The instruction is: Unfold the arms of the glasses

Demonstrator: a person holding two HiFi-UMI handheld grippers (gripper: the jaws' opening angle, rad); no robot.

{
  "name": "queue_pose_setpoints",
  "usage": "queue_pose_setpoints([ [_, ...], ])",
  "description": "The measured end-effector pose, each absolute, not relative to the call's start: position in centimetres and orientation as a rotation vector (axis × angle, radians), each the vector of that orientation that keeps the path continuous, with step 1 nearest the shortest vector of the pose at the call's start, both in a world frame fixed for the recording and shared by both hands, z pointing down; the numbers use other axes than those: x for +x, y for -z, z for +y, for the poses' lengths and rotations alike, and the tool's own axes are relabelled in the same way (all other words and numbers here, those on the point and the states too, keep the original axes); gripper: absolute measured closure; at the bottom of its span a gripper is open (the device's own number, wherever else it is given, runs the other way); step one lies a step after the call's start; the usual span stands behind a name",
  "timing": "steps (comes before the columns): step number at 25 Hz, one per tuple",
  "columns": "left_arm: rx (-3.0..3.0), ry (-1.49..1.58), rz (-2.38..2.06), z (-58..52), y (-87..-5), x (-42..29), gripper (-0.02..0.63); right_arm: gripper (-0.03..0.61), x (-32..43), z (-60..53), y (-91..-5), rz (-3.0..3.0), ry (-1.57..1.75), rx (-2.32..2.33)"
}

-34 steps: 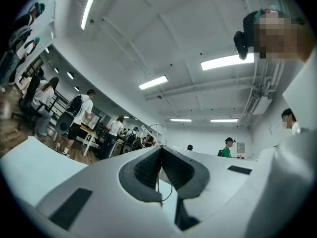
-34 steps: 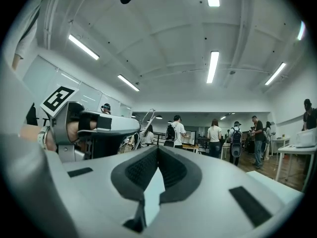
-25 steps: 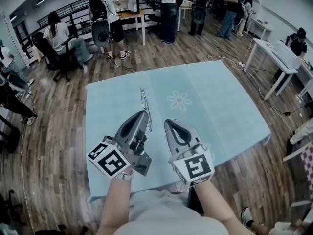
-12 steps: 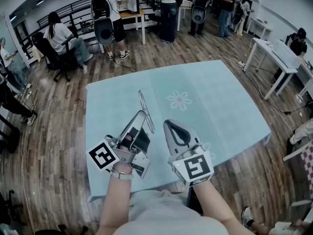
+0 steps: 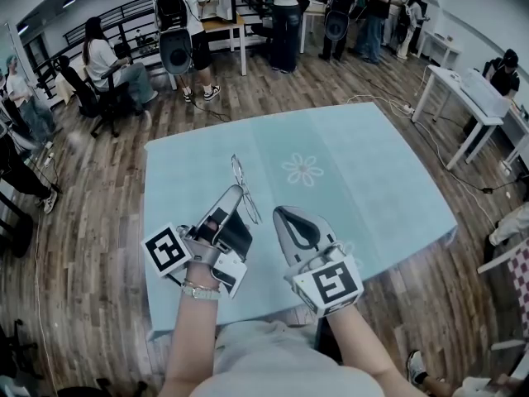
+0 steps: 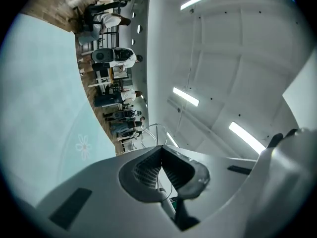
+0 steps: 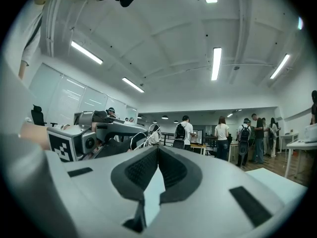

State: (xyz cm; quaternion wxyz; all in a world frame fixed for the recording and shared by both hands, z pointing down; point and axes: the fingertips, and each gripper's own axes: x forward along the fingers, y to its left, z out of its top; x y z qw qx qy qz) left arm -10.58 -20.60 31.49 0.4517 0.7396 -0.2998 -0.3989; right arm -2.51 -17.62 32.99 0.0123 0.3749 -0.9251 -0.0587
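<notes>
Above the blue table (image 5: 372, 188), we hold the glasses (image 5: 245, 180) pinched in our left gripper (image 5: 236, 192). Our right gripper (image 5: 283, 215), nearer the table's front edge, is closed on nothing. It should probably open, then ease one arm outward gently.

Pale blue tablecloth (image 5: 372, 180), white flower print (image 5: 302, 169), grey left gripper (image 5: 237, 191) and right gripper (image 5: 282, 214), black-and-white markers (image 5: 168, 251), brown plank floor (image 5: 99, 222)

past the right gripper (image 7: 157, 150), jaws pressed together, empty: at nine o'clock, glasses (image 7: 146, 139) pinched in the left gripper (image 7: 139, 133).
</notes>
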Motion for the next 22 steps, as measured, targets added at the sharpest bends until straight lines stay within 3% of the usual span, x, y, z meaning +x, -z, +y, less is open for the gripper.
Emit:
queue_pose_setpoints([
  [14, 1.579, 0.791, -0.734, -21.6, -35.4, -10.0, 0.604, 0.566, -3.0, -16.4, -35.1, -2.886, 0.171, 1.033],
  [17, 1.561, 0.774, -0.739, -21.5, -35.5, -9.9, 0.604, 0.461, -3.5, -15.5, -36.1, -2.911, 0.128, 0.956],
  [22, 1.559, 0.769, -0.734, -21.2, -35.3, -9.8, 0.604, 0.451, -4.0, -14.6, -38.1, -2.813, 0.238, 0.945],
])
